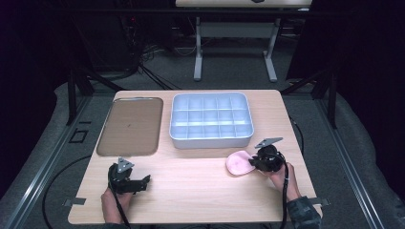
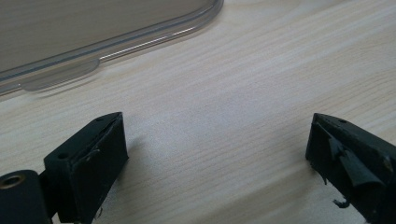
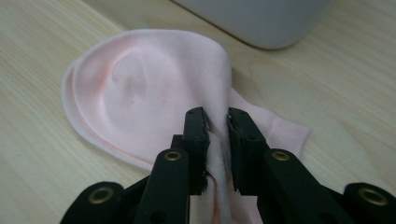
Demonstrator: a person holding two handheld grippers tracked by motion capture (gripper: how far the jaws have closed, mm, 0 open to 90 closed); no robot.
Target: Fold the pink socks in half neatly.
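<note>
Right gripper view: right gripper jaws are pinching a fold of the soft pale-pink fabric sock, which is lying on the light wooden worktop just in front of the white compartmented plastic box. Left gripper jaws are standing wide, empty, near the flat translucent lid.

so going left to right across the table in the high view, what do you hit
left gripper → brown tray → compartment box → pink sock → right gripper, shut on the sock's edge. The tray and box sit at the far half, the grippers and sock at the near half.
</note>
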